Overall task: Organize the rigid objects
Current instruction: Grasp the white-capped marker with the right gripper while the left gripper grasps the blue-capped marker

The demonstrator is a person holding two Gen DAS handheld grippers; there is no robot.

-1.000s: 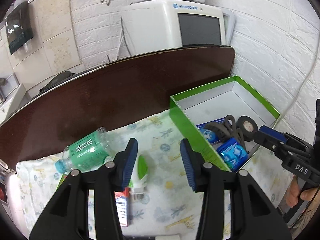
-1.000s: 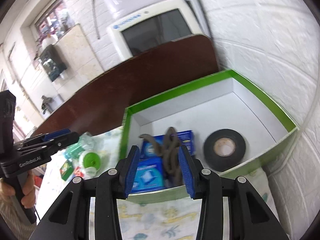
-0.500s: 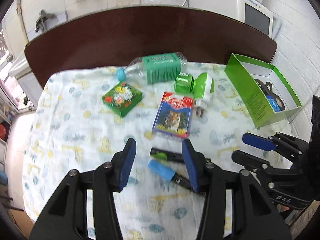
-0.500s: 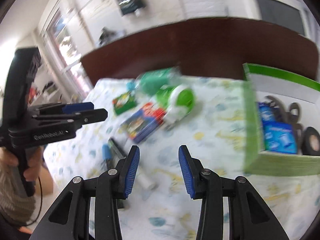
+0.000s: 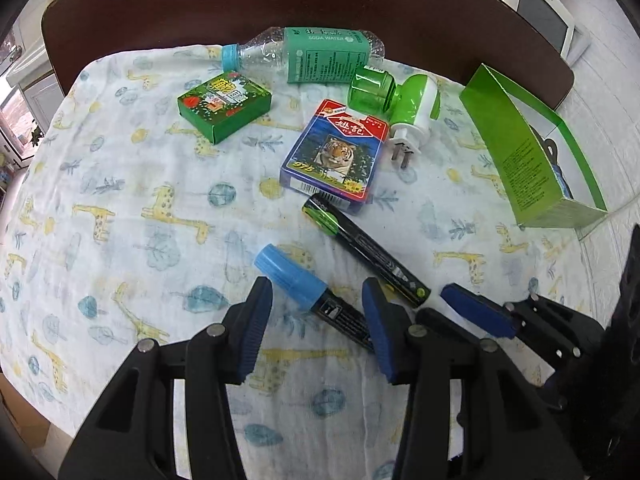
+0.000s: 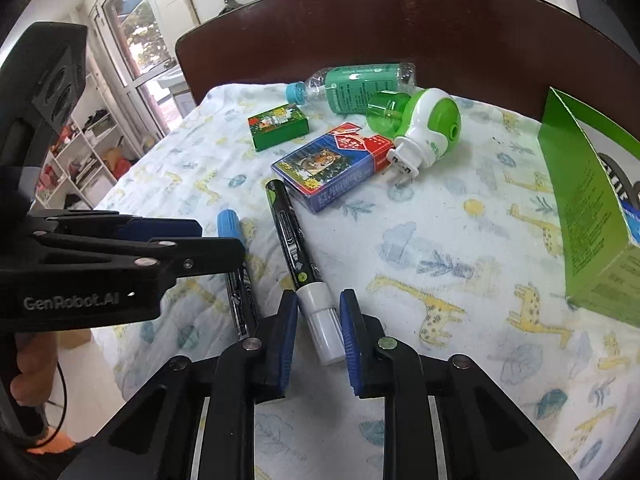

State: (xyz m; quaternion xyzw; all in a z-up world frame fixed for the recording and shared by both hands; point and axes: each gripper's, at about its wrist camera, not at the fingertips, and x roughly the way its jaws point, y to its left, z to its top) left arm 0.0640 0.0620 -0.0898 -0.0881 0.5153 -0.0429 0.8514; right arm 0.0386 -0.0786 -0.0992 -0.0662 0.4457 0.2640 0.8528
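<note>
Two markers lie on the giraffe-print cloth. My left gripper [image 5: 316, 292] is open and low over the blue-capped marker [image 5: 298, 282], which lies slanted between its jaws. They are closing slightly and the pads are not pressing it. My right gripper [image 6: 318, 300] is closing, and its pads press the white end of the black marker [image 6: 290, 236]. In the left wrist view the right gripper [image 5: 434, 302] sits at the near end of that black marker [image 5: 368, 252]. In the right wrist view the left gripper [image 6: 220, 236] hangs over the blue-capped marker [image 6: 228, 220].
Farther back on the cloth lie a soda water bottle [image 5: 320, 56], a small green box [image 5: 224, 104], a tiger-print card box [image 5: 332, 152] and a green-and-white plug-in device [image 5: 400, 104]. A green open box [image 5: 524, 160] stands at the right. The brown table edge lies behind.
Both grippers swung away from the green box to the near markers and sank toward the cloth. The right jaws narrowed onto the black marker's white end.
</note>
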